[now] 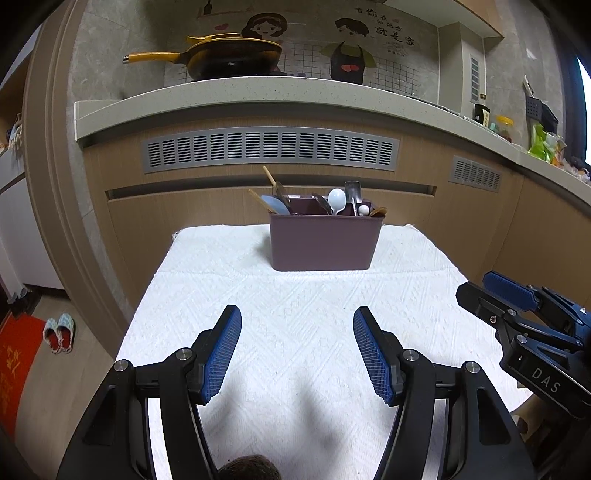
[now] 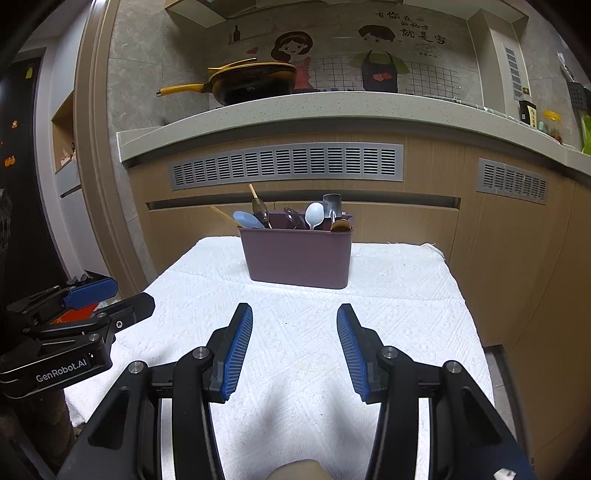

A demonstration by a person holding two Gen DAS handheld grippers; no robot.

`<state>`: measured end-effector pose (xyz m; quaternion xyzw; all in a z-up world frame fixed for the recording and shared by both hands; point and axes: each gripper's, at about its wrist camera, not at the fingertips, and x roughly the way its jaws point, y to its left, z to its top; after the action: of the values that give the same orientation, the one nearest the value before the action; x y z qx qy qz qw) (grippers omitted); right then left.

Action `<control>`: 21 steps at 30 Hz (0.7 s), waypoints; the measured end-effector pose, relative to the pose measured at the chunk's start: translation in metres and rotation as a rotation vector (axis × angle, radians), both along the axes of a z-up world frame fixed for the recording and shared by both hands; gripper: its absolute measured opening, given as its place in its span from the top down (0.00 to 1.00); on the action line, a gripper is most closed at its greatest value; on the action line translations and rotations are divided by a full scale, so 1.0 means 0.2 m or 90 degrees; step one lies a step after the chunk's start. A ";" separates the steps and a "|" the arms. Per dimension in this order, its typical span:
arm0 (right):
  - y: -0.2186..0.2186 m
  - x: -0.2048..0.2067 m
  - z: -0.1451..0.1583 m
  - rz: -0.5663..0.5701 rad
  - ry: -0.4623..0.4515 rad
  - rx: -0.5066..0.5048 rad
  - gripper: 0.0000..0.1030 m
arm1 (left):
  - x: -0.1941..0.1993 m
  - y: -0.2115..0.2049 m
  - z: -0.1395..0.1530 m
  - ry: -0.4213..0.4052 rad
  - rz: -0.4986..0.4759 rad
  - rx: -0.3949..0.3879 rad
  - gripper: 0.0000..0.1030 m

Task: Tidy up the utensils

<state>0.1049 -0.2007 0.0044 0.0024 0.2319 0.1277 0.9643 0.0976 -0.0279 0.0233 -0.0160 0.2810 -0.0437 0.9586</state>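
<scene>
Utensils (image 1: 334,201) all stand in the purple bin (image 1: 321,242) at the far middle of the white-clothed surface (image 1: 258,280), with no loose ones seen on the cloth, so sorting looks done or not yet begun; cannot tell which. Left gripper (image 1: 297,354) and right gripper (image 2: 294,350) both hover near, jaws wide apart, holding nothing. Readable: "DAS" on the right gripper, "GenRobot.AI" on the left, Chinese lettering on the wall mural (image 2: 410,27).

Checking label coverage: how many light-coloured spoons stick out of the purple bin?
2: a white plastic spoon right of centre and a pale blue spoon at the left of the purple plastic bin. Others may be hidden inside.
</scene>
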 end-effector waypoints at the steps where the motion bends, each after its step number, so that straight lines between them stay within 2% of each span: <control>1: 0.00 0.00 0.00 0.000 0.001 0.000 0.56 | 0.00 0.00 0.00 0.001 0.001 -0.001 0.38; 21: 0.00 0.00 -0.01 -0.003 0.001 -0.007 0.56 | -0.01 -0.01 -0.01 0.006 0.003 -0.005 0.38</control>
<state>0.1054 -0.2003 0.0022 -0.0026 0.2332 0.1244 0.9644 0.0963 -0.0292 0.0205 -0.0211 0.2851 -0.0422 0.9573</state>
